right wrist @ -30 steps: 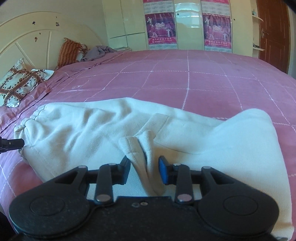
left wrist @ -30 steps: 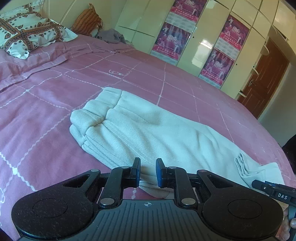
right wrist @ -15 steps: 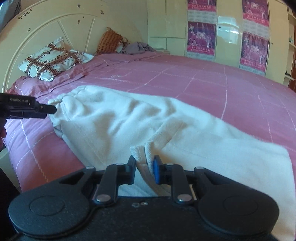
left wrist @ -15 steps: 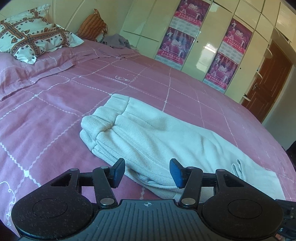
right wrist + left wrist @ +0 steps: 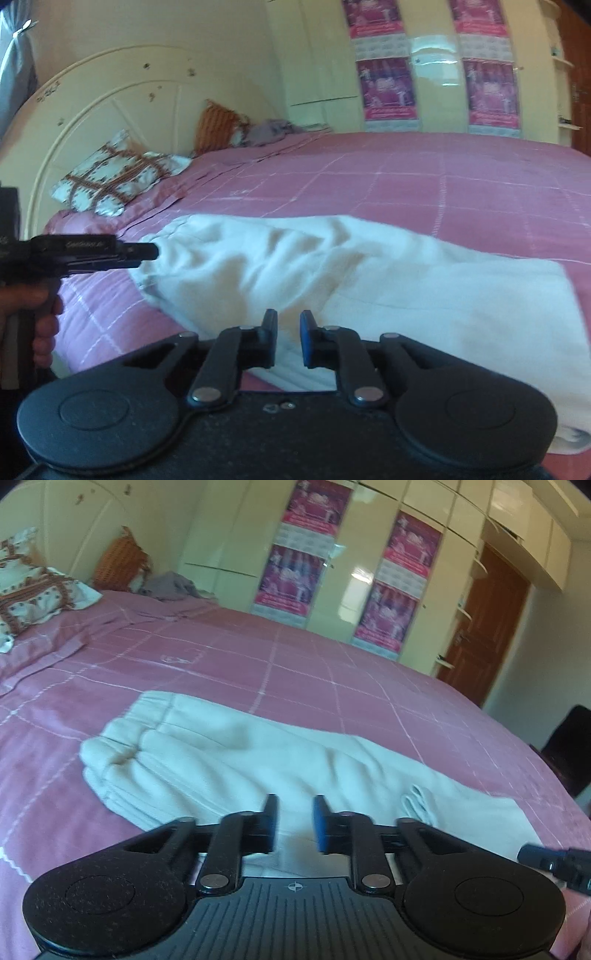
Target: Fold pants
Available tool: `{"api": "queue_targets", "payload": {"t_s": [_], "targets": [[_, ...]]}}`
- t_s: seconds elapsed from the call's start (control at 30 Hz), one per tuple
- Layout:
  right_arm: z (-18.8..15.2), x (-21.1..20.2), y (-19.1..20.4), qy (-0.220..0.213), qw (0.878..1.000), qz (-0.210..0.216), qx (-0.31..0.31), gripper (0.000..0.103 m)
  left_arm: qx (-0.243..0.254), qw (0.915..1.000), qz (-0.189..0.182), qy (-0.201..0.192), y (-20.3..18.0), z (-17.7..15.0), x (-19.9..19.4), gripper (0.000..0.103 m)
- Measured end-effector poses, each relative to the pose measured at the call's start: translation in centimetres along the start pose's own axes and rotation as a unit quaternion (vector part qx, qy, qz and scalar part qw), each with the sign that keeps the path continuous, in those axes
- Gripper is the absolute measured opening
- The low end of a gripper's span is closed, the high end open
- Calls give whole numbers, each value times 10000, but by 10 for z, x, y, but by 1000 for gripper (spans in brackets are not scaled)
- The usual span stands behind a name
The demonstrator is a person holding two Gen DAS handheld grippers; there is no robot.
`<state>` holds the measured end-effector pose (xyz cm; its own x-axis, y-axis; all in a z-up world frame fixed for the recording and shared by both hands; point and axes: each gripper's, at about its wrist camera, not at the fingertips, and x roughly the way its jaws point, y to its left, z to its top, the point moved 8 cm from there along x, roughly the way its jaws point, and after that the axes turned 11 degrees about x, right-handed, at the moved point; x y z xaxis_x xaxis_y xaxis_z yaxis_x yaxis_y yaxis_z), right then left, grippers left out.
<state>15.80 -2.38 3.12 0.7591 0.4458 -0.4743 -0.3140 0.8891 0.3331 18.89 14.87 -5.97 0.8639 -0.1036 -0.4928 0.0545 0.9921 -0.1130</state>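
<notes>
The cream pants [image 5: 229,760] lie lengthwise on the pink bedspread, waistband at the left, legs stacked and running right; they also show in the right wrist view [image 5: 369,273]. My left gripper [image 5: 294,821] hovers over the near edge of the pants with a clear gap between its fingers, holding nothing. My right gripper [image 5: 288,339] is above the near edge by the leg end, fingers slightly apart with no cloth between them. The left gripper also shows from the side in the right wrist view [image 5: 147,251], by the waistband.
The pink checked bedspread [image 5: 332,672] stretches beyond the pants. Pillows [image 5: 118,181] and a cream headboard [image 5: 92,110] are at the left, wardrobes with posters [image 5: 399,587] behind, a brown door [image 5: 487,627] at the right.
My right gripper has let go of the fold of cloth it pinched and lifted back. My left gripper has drawn back and narrowed a little. Both views tilted upward.
</notes>
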Motion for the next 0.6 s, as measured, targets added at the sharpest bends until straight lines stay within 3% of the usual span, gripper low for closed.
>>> {"api": "queue_targets", "payload": {"t_s": [0.13, 0.23, 0.33, 0.4, 0.43, 0.47, 0.53, 0.6], "targets": [[13, -46, -74, -485, 9923, -1071, 397, 13, 419, 9979, -485, -5, -65, 6, 6, 9], [18, -71, -121, -704, 9822, -1573, 749, 13, 663, 9939, -874, -90, -120, 13, 15, 9], [16, -84, -142, -875, 9775, -1669, 945, 13, 911, 9888, -1176, 69, -167, 0, 27, 9], [1, -73, -150, -611, 9792, -1637, 1028, 15, 1029, 9845, -1295, 584, -185, -29, 44, 9], [-12, -62, -156, -257, 9786, -1699, 1130, 17, 1108, 9821, -1257, 856, -187, -45, 51, 9], [-27, -48, -162, 187, 9763, -1778, 1218, 15, 1073, 9837, -1248, 724, -186, -47, 48, 9], [-27, -48, -160, 80, 9769, -1792, 1158, 16, 985, 9853, -1216, 687, -184, -35, 39, 9], [-10, -59, -153, -338, 9801, -1584, 1143, 17, 1046, 9869, -1178, 343, -188, -16, 30, 9]]}}
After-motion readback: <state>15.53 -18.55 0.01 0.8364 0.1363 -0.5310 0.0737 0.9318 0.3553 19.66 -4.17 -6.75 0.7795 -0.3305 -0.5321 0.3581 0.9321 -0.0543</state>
